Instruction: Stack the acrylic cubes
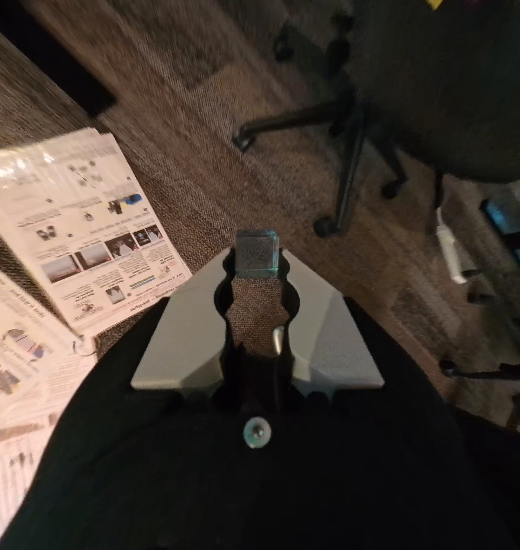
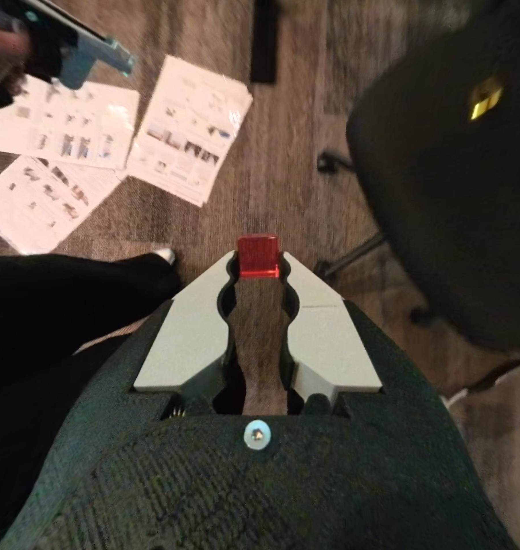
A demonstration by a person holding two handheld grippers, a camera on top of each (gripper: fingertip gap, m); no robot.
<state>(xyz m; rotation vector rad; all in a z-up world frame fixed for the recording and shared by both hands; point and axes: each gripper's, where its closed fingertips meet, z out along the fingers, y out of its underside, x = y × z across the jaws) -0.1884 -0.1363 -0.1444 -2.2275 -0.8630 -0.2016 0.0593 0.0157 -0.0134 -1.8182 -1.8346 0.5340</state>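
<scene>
Left gripper fingers grip a clear cube; right gripper fingers grip a red cube. Open carpet below, printed sheets left, office chair crowding right.

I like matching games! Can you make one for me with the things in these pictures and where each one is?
Things:
1. red see-through cube
2. clear cube with bluish-green edges
3. printed sheets
4. office chair

Places:
A. lying flat on the carpet
B. pinched at the tips of the right tool
C. standing on the carpet on black wheeled legs
D. pinched at the tips of the left tool

Pairs: 1-B, 2-D, 3-A, 4-C
</scene>
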